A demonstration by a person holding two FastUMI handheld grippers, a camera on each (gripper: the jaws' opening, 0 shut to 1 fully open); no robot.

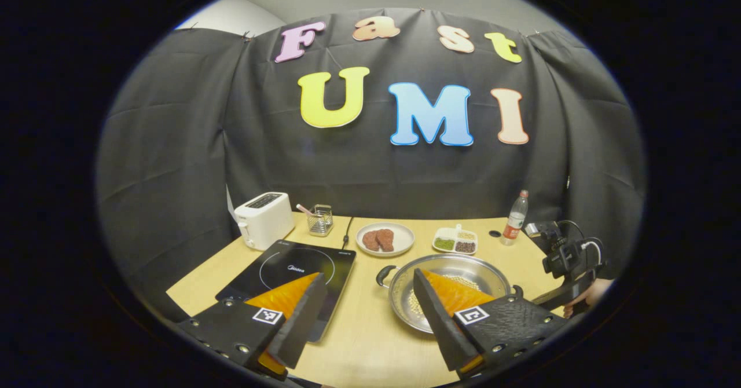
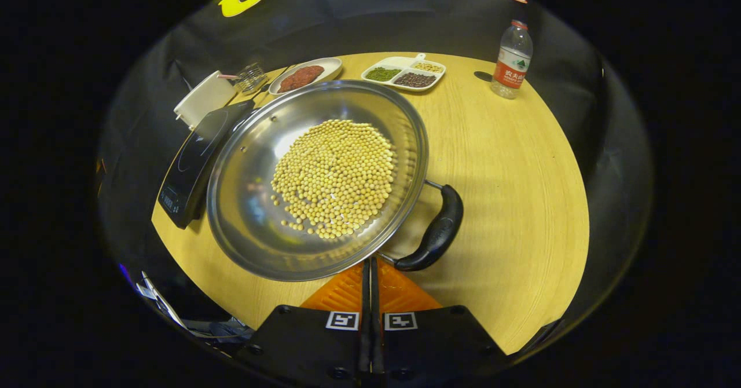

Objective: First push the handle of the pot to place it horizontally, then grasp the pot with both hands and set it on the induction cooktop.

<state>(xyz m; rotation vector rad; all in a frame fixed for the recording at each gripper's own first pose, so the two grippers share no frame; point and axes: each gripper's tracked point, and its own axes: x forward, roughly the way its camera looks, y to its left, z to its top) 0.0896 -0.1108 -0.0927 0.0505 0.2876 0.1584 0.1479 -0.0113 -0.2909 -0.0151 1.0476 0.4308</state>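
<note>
Presently, left to right:

1. Toaster [image 1: 264,219] and wire cup [image 1: 321,220]: at the table's [image 1: 370,341] back left, clear of the work.
2. Cooktop [image 1: 289,275]: bare, just left of the pot, ready to receive it.
3. Left gripper [image 1: 365,318]: jaws wide apart, holding nothing, held back near the front edge, likely waiting for the two-handed lift.
4. Plate [image 1: 385,239] and seed tray [image 1: 455,241]: behind the pot.
5. Pot [image 2: 318,179]: on the table mid-right, holding soybeans [image 2: 336,176].
6. Handle [image 2: 434,231]: at the pot's near right rim.
7. Right gripper [image 2: 370,272]: fingers pressed together, tips just beside the handle's lower end, seemingly set to push.
8. Bottle [image 2: 510,58]: far right.
</note>
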